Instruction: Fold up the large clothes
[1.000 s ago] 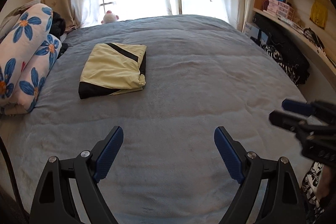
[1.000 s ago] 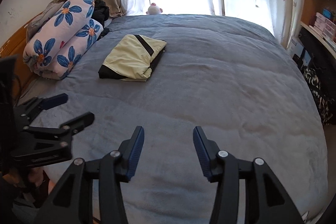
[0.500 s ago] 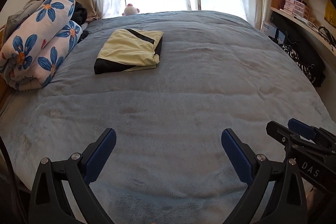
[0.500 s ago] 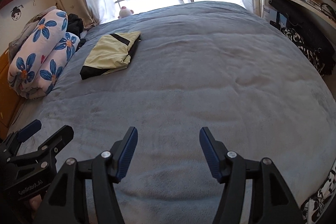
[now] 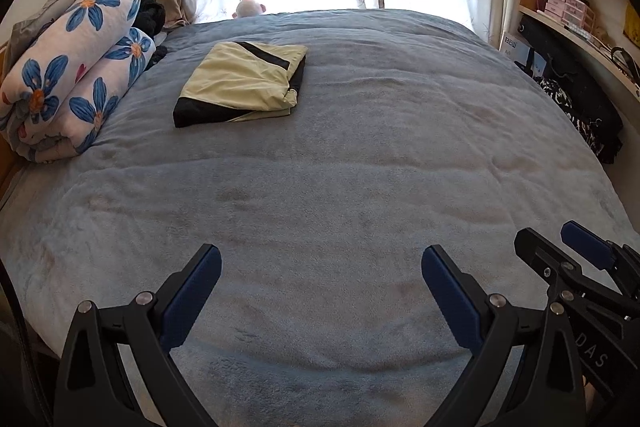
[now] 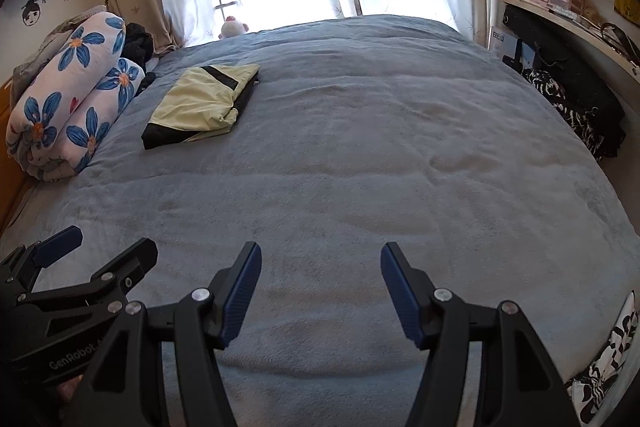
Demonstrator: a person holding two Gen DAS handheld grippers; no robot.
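Grey-blue plush covers the bed (image 5: 340,195) across most of both views, its nap lightly rippled and bare in the lower half of each frame. The folded garment (image 5: 240,85), pale yellow with black panels, lies flat in the upper left of the left wrist view and the upper left of the right wrist view, just beside a rolled floral quilt (image 5: 68,75) at the left edge. It appears already folded; no unfolded large garment is visible on the bed.

The left gripper (image 5: 320,283) stands with its jaws spread wide over bare blanket at the bottom of its view, nothing between them. The right gripper (image 6: 320,283) has its jaws moderately apart, also empty, having just been opening. Each tool shows at the lower edge of the other's view, close alongside.

Risks noted, as judgement:
- The two grippers sit near each other low in frame; a converging reach could knock them together.
- Both point down at the blanket. Closing here would likely pinch the plush cover rather than clothing and drag it.
- The fold is loose at its lower right corner; a one-sided pull would probably open it.
- Patterned black-and-white fabric (image 6: 604,359) at the lower right of the right wrist view hangs off the bed edge; whether it is the next garment cannot be told.
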